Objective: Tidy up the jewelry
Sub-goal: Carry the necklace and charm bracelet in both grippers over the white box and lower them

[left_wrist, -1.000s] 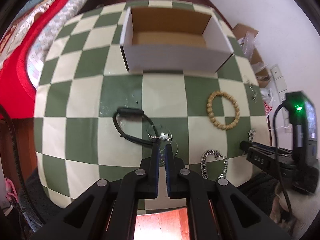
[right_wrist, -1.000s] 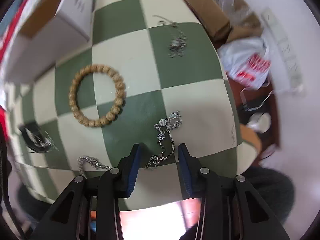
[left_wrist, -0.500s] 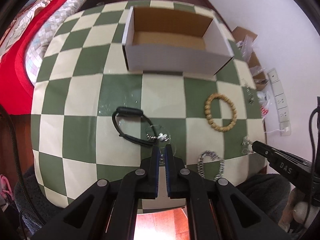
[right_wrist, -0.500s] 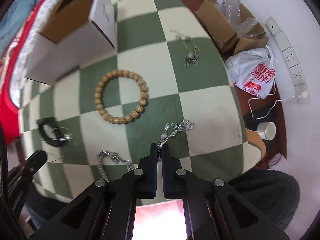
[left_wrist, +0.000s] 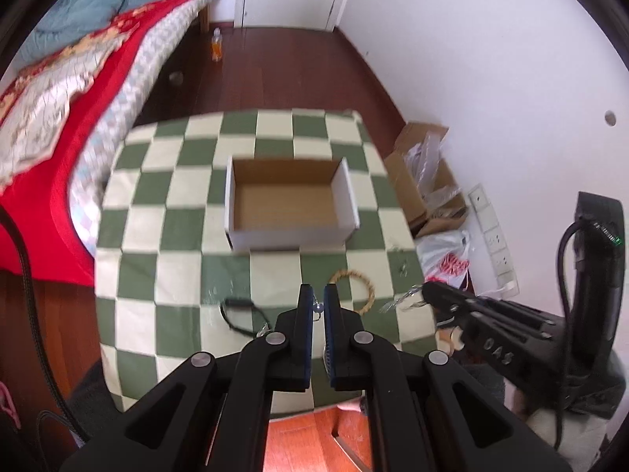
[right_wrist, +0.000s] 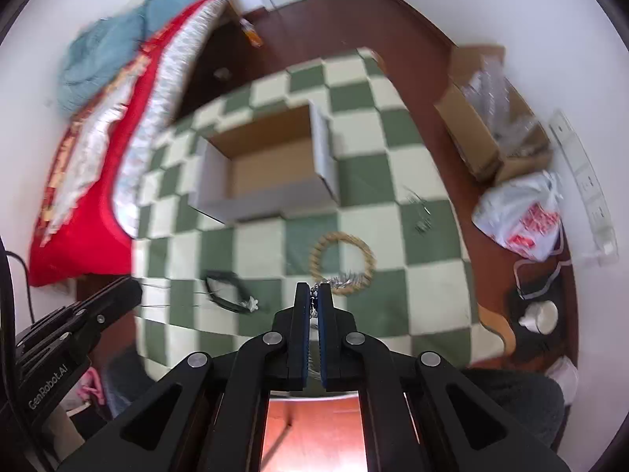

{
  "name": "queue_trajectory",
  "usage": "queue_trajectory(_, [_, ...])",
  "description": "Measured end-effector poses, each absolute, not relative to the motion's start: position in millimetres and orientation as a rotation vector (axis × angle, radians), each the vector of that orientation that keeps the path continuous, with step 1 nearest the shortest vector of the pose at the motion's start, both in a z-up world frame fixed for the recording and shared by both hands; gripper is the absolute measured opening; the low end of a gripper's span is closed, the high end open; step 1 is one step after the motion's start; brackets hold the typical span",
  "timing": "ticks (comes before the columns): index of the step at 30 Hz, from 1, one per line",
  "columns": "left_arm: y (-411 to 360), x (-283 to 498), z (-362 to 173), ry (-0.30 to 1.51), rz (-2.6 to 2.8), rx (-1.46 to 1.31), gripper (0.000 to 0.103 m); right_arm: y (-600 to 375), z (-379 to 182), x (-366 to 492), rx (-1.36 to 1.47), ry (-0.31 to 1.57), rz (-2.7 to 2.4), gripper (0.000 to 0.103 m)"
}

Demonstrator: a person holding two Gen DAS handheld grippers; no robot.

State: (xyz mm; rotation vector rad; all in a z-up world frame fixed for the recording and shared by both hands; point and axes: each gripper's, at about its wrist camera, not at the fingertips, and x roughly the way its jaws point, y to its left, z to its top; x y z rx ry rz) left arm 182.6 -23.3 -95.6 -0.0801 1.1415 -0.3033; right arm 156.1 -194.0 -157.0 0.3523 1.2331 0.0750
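My left gripper (left_wrist: 318, 295) is shut on a small silver earring (left_wrist: 317, 308) and held high above the checkered table (left_wrist: 173, 244). My right gripper (right_wrist: 313, 293) is shut on a silver chain bracelet (right_wrist: 346, 278) that dangles from its tips; the chain also shows in the left wrist view (left_wrist: 401, 303). An open white cardboard box (left_wrist: 291, 204) stands empty mid-table. A wooden bead bracelet (right_wrist: 341, 263) and a black cord necklace (right_wrist: 226, 289) lie on the table in front of the box. A small silver piece (right_wrist: 420, 212) lies at the right edge.
A bed with a red quilt (left_wrist: 47, 90) runs along the left. Cardboard boxes (left_wrist: 424, 181) and a white plastic bag (right_wrist: 523, 216) sit on the floor to the right by the wall. A cup (right_wrist: 538, 316) stands on the floor at right.
Both grippers have risen well above the table, each carrying its piece. The right gripper closed on the chain about half a second ago. The view now takes in the room.
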Motion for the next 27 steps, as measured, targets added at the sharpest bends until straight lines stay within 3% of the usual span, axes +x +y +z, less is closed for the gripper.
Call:
queue_trajectory(14, [-28.1,261.5,-21.0,1.023,-0.281,-0.018,0.003,-181.6,-91.9,223.6,0.389,1.127,0.164,0.003])
queue_trajectory(20, [-31.8,310.8,-49.3,1.07,-0.263,-0.008,0.003,-185.4,-104.7,276.2,0.401,1.157,0.156,0.003])
queue_trajectory(27, [-23.8,365.9,-130.3,1.216,-0.199,-0.039,0.003,-180.0,-158.1,335.9,0.404,1.281,0.157,0.003])
